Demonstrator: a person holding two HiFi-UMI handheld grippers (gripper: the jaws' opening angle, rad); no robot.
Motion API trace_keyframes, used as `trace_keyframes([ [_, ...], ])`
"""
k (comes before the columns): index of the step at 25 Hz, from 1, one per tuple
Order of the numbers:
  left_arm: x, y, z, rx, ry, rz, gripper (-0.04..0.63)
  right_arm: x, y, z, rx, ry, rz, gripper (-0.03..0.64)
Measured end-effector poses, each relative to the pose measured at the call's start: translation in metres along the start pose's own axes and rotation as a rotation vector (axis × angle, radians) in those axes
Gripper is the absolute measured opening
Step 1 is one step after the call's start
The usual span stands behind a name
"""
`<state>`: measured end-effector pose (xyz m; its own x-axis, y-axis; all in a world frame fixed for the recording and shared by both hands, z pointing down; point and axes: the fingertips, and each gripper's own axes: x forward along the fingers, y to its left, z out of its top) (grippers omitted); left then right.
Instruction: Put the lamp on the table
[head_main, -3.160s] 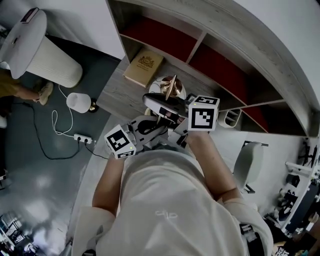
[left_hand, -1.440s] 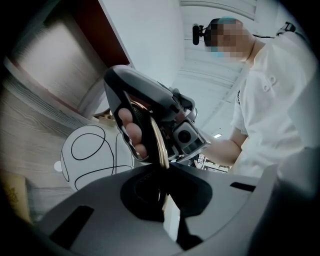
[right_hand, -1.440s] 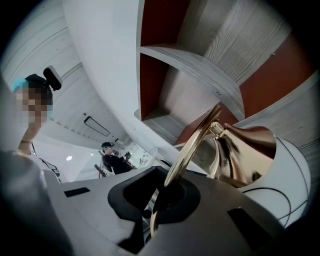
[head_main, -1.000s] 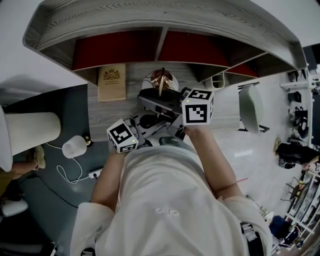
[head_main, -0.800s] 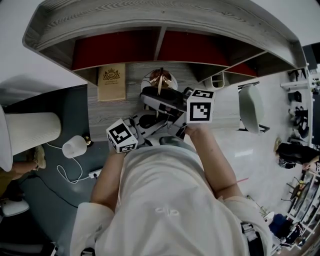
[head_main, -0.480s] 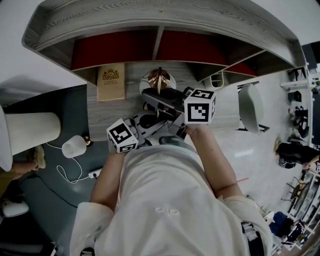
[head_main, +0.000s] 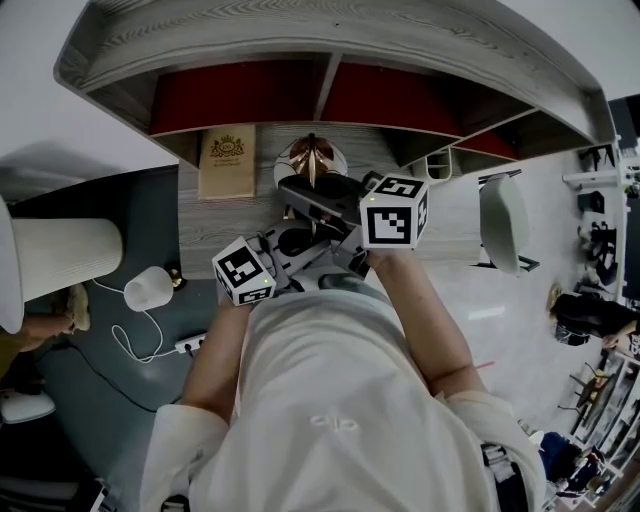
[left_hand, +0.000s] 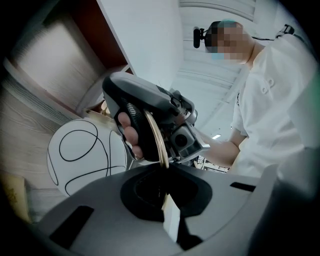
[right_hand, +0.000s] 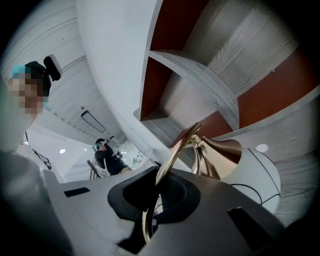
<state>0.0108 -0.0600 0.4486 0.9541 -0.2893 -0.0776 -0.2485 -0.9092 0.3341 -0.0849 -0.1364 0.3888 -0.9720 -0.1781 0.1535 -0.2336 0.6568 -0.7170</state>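
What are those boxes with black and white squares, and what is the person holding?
Those boxes are part of two hand-held pincers called grippers; a person holds one in each hand. The top-down picture comes from a camera on the person's head. The other two come from cameras riding on the left gripper and the right gripper. Below is a grey wooden table with a book on it. Over the table is a round white lamp with a thin gold ring on top. Both grippers pinch that ring; the right one's jaws have just closed on it.
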Motion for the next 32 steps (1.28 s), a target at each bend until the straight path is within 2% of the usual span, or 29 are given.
trace_keyframes([
  [6, -0.010, 0.012, 0.006, 0.034, 0.007, 0.043, 0.015, 0.013, 0.006, 0.008, -0.030, 0.004, 0.033, 0.028],
  [15, -0.021, 0.030, 0.010, -0.002, -0.029, 0.094, 0.015, 0.032, -0.003, 0.013, -0.004, 0.013, 0.040, 0.029],
  [24, -0.020, 0.038, 0.015, -0.021, -0.044, 0.082, 0.015, 0.037, -0.008, 0.021, 0.002, 0.010, 0.060, 0.032],
  [29, -0.015, 0.038, 0.016, -0.022, -0.044, 0.073, 0.017, 0.032, -0.001, 0.024, -0.010, 0.007, 0.101, 0.125],
  [32, -0.015, 0.037, 0.016, -0.030, -0.048, 0.068, 0.017, 0.028, -0.001, 0.025, -0.013, 0.002, 0.095, 0.162],
])
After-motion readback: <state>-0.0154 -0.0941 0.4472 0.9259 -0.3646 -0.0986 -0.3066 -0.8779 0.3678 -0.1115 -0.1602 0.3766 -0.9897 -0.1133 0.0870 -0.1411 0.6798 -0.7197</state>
